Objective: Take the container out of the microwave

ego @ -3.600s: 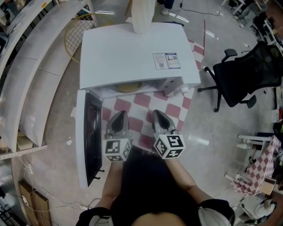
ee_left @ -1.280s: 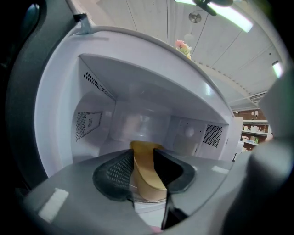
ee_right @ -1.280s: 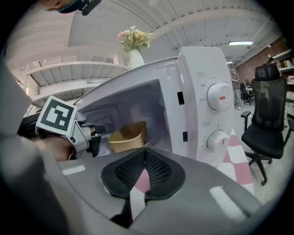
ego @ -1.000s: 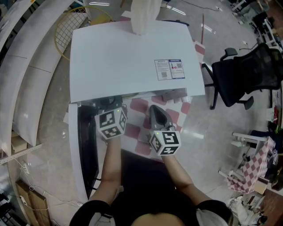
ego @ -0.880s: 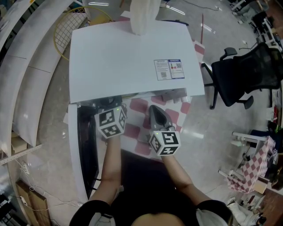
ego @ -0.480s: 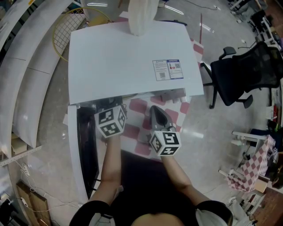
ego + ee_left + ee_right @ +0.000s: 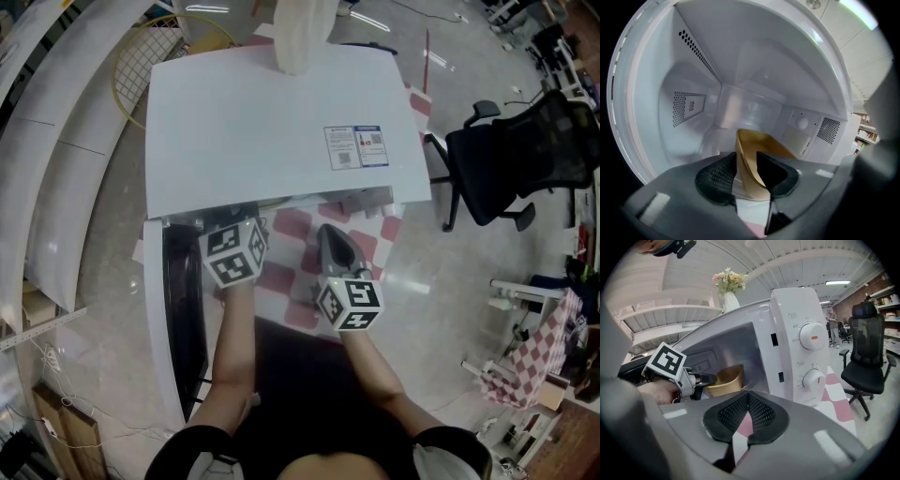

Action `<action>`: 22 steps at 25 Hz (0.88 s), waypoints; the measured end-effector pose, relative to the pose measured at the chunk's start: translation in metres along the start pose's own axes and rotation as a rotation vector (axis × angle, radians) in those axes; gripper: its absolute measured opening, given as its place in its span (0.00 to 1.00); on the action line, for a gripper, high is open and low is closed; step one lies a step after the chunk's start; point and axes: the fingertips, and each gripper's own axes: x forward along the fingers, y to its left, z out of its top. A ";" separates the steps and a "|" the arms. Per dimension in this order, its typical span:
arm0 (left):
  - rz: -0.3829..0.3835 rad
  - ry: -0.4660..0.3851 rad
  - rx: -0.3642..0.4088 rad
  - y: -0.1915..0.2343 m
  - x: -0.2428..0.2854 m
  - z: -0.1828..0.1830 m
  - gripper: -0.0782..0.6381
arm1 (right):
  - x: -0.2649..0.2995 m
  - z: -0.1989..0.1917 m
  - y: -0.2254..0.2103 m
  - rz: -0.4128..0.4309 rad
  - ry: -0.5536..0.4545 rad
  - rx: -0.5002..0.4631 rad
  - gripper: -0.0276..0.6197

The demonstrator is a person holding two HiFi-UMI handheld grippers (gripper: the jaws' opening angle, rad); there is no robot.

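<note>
The tan container [image 7: 749, 161] sits inside the white microwave [image 7: 272, 112], whose door [image 7: 178, 319] hangs open at the left. My left gripper [image 7: 746, 159] reaches into the cavity. Its jaws are closing, with the container's near wall between the pads, one pad outside and one inside. In the head view only its marker cube [image 7: 234, 255] shows under the microwave's front edge. The right gripper view shows the container [image 7: 726, 380] and the left gripper [image 7: 701, 379] at its rim. My right gripper [image 7: 748, 397] is shut on nothing, out in front over the checkered cloth [image 7: 291, 272].
The control panel with two knobs [image 7: 811, 357] stands right of the cavity. A vase of flowers [image 7: 300, 33] rests on the microwave's top. A black office chair [image 7: 525, 150] is at the right, a yellow wire basket [image 7: 141, 56] at the back left.
Since the oldest frame my left gripper has gone from beside the right one into the microwave cavity. Over the last second both grippers have hardly shifted.
</note>
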 end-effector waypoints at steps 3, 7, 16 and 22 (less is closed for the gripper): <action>0.002 -0.001 0.000 0.000 0.000 0.000 0.27 | 0.000 0.000 -0.001 -0.002 0.000 0.000 0.04; 0.009 -0.004 -0.004 0.001 -0.001 -0.001 0.24 | -0.002 -0.003 -0.002 -0.001 0.004 0.005 0.04; 0.017 -0.010 -0.011 0.002 -0.002 0.001 0.17 | -0.003 -0.004 0.001 0.006 0.006 0.005 0.04; 0.016 -0.012 -0.001 0.002 -0.003 0.001 0.14 | -0.003 -0.003 0.002 0.007 0.005 0.001 0.04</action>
